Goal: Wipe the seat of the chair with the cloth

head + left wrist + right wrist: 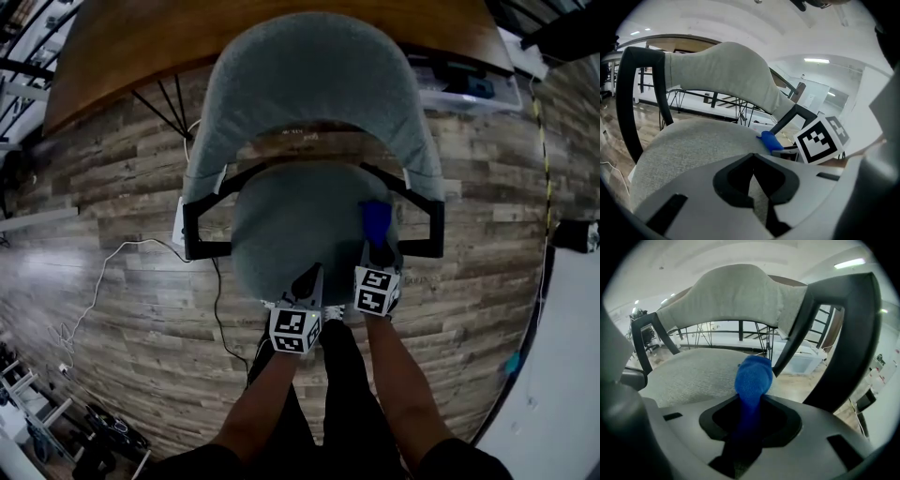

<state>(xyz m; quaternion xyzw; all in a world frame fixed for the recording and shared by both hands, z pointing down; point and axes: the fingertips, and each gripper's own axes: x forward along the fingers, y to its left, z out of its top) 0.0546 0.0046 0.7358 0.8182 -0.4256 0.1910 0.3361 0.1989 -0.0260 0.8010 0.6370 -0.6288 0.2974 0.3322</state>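
Office-like room, wooden desk (141, 47), floor cables (94, 292)

- Head view: the camera sits high above the chair and faces steeply down. The seat (281, 220) and backrest (309, 75) fill the centre, with wooden floor (122, 281) all round.
- Left gripper view: the camera rides on the left gripper (753, 158), low and close at the seat's front edge. It faces across the seat toward the backrest.
- Right gripper view: the camera rides on the right gripper (750, 401), low and close at the seat's right side. It faces the backrest, with the black arm frame (843, 333) near on the right.
- Shared: all three views take in the seat and backrest. The left gripper view also catches the right gripper's marker cube (820, 140) and the cloth (768, 139).
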